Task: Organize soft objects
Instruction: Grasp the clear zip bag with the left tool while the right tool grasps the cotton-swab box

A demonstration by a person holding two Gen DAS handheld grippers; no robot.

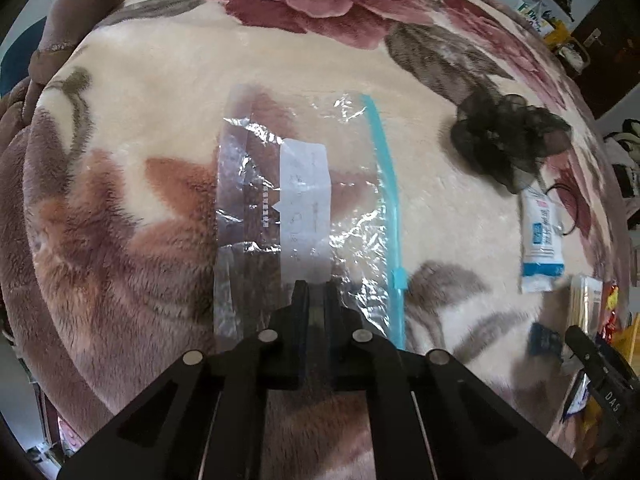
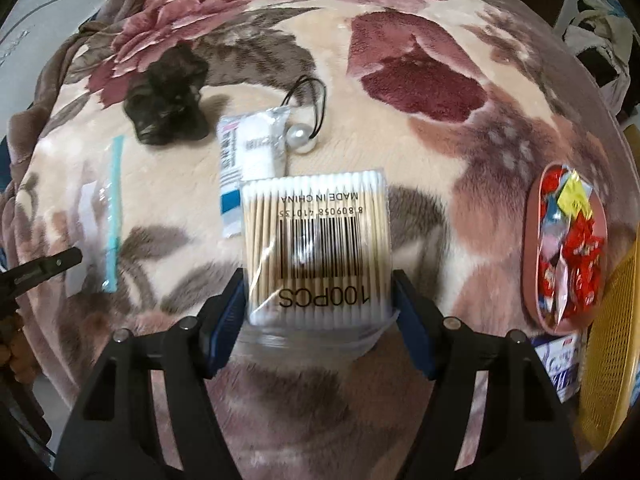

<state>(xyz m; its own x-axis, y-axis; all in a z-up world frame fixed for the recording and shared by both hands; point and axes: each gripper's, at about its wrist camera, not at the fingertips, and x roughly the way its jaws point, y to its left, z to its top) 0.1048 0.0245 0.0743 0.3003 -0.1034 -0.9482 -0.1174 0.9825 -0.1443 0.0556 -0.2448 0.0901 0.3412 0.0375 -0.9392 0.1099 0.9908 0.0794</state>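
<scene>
We note left gripper (image 1: 316, 300) fingers pinched on zip bag (image 1: 304, 208) edge, steadying it; right gripper (image 2: 318, 300) clamps swab pack (image 2: 318, 244), bag at its 9 o'clock, prob. for bagging

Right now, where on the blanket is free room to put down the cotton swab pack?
Bare floral plush blanket lies between the pearl hair tie and the pink oval candy tray. It is crowded around the white tube and black mesh scrunchie.
</scene>
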